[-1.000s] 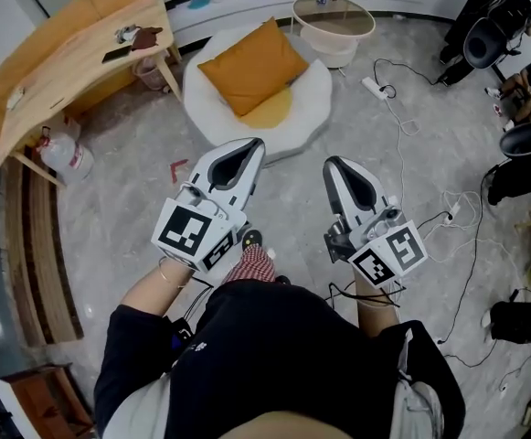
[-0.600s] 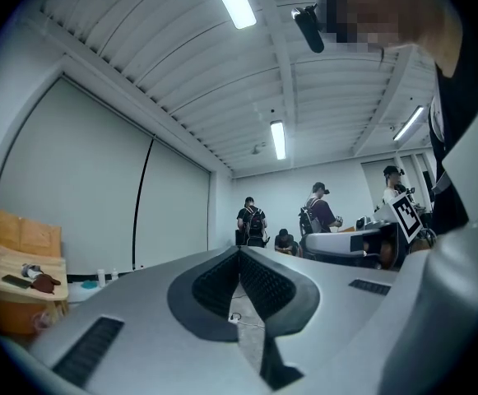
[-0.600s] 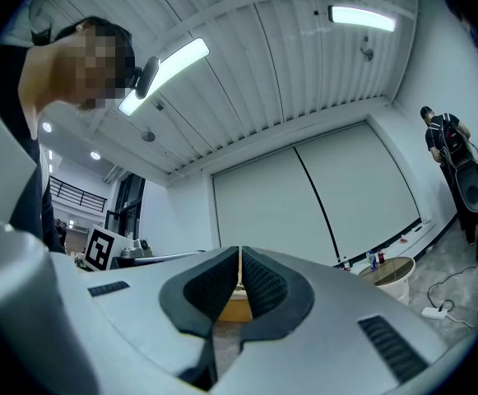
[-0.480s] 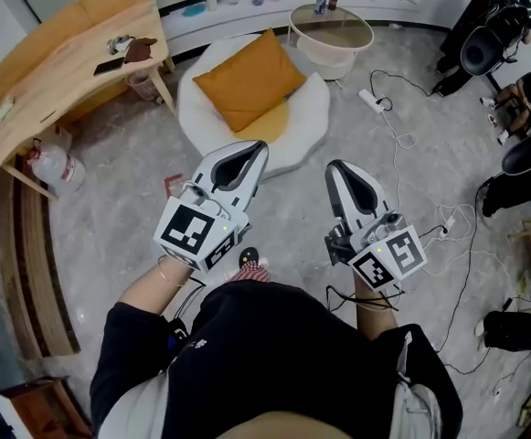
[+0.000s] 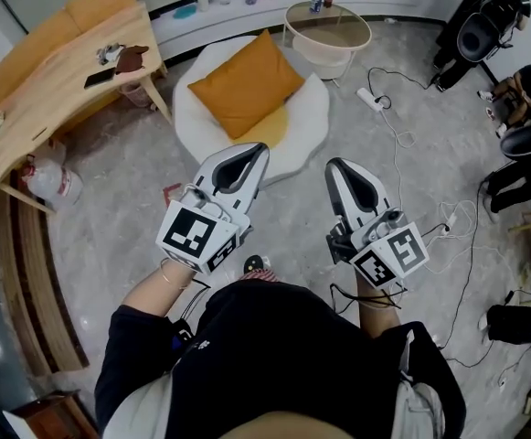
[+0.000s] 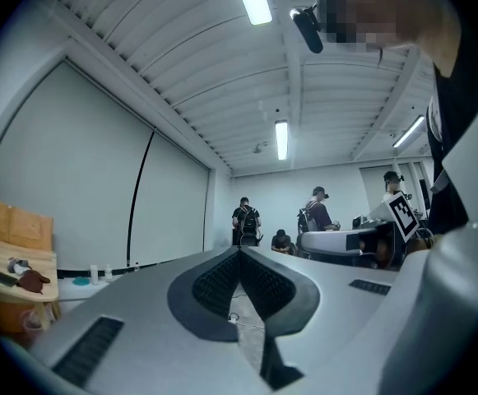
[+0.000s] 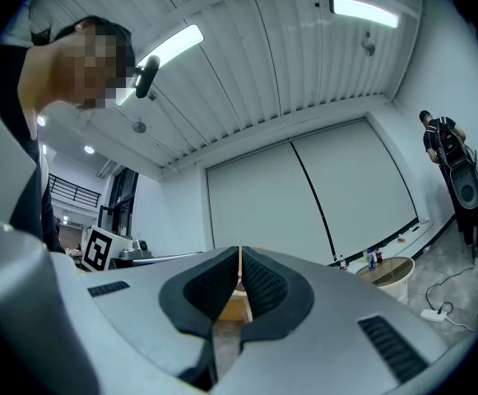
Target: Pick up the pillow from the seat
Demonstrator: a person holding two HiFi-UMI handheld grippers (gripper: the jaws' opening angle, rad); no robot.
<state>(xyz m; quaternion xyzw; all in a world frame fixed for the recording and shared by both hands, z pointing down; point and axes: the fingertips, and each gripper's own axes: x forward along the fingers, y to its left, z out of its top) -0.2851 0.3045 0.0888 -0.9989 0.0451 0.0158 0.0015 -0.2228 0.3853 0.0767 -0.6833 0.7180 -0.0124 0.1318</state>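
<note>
An orange pillow lies tilted on a round white seat with a yellow cushion under it, at the upper middle of the head view. My left gripper is held level in front of the person, its tip over the seat's near edge, jaws shut and empty. My right gripper is beside it to the right, over the floor short of the seat, also shut with nothing held. A sliver of orange shows past its jaws in the right gripper view.
A wooden desk stands at the left with a water jug under it. A round side table sits behind the seat. Cables and a power strip run across the floor at the right. People and chairs stand at the far right.
Both grippers and the person have moved forward toward the seat. The seat and pillow sit nearer in the head view. Both stay shut.
</note>
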